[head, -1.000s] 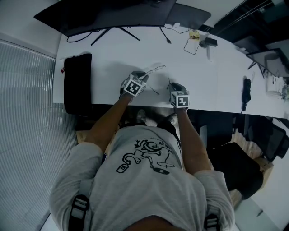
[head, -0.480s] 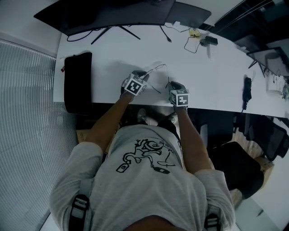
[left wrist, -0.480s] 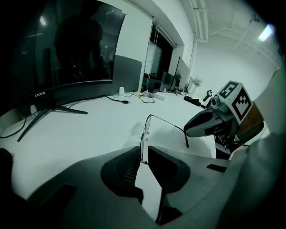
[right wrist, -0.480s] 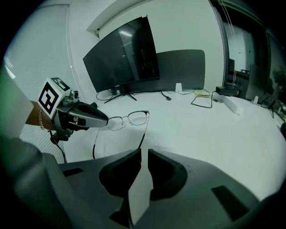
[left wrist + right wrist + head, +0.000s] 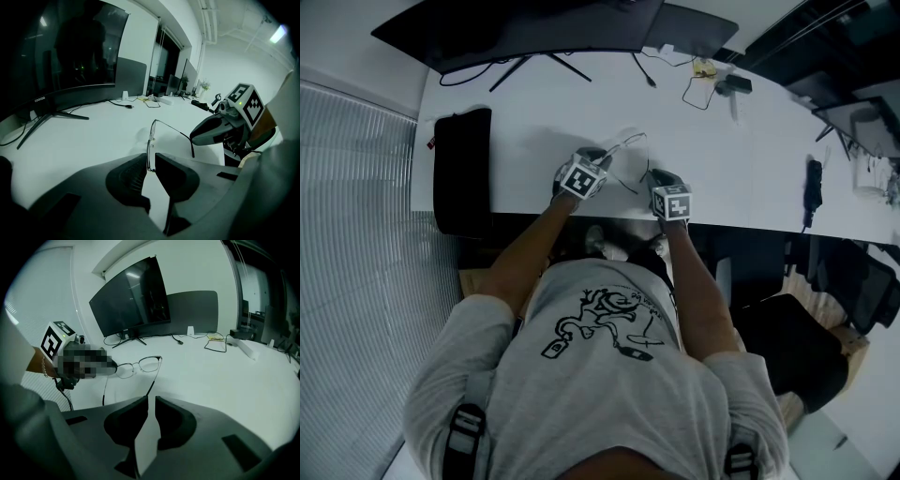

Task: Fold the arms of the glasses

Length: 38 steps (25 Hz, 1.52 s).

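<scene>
Glasses (image 5: 138, 366): lens rim pinched edge-on in the left gripper's (image 5: 150, 160) near-closed jaws, over the white desk (image 5: 220, 380), both arms swung out. Right gripper (image 5: 151, 399): jaws almost together, nothing between, with one arm's tip (image 5: 151, 391) at their mouth. Risk, as I judge it: a skewed push there could twist the thin frame or slide it from the pinch.

left gripper (image 5: 151, 163): 6 o'clock, jaws pinched on the glasses' front
glasses (image 5: 171, 127): edge-on, upright; one arm open toward 3 o'clock
right gripper (image 5: 198, 137): 3 o'clock, tip just beside that arm's end
monitor (image 5: 61, 61): 10 o'clock, on tabletop (image 5: 93, 136)
</scene>
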Each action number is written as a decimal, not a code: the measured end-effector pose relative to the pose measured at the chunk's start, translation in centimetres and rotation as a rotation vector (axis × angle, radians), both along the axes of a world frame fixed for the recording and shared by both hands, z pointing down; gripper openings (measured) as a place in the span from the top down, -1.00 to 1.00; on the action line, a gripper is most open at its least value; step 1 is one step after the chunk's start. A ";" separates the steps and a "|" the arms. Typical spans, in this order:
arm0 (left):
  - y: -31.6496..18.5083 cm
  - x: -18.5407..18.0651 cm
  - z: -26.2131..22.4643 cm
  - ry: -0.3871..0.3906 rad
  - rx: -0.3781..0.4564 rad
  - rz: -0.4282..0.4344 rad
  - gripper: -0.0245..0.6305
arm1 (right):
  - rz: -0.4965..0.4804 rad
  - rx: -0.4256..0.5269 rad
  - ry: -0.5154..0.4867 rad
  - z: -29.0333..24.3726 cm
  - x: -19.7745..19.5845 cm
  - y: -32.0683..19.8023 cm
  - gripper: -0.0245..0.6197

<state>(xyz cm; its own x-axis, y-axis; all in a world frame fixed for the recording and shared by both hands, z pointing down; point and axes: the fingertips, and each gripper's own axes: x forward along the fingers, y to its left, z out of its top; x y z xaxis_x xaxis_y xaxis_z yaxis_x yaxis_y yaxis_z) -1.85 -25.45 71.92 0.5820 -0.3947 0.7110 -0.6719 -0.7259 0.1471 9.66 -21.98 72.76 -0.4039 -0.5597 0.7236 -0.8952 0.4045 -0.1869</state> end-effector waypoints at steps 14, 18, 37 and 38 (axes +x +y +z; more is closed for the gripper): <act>0.3 0.2 -0.1 0.001 0.001 0.006 0.70 | -0.029 -0.024 -0.018 0.5 -1.4 0.2 0.75; 0.4 0.4 0.1 0.004 -0.001 0.007 0.70 | -0.042 -0.018 -0.027 0.5 -2.0 0.1 0.74; 2.0 1.6 0.2 0.009 -0.030 0.041 0.70 | -0.086 -0.028 -0.027 -0.7 -3.6 0.3 0.74; 1.9 1.6 0.1 0.006 -0.023 0.039 0.70 | -0.085 -0.028 -0.028 -0.5 -3.6 0.3 0.74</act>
<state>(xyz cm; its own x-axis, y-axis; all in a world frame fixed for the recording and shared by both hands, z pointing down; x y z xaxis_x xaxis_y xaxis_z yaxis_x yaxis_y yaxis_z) -0.28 -23.51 72.01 0.6012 -0.3554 0.7158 -0.6422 -0.7479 0.1681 6.01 -21.65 72.25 -0.4693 -0.5018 0.7266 -0.8521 0.4732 -0.2236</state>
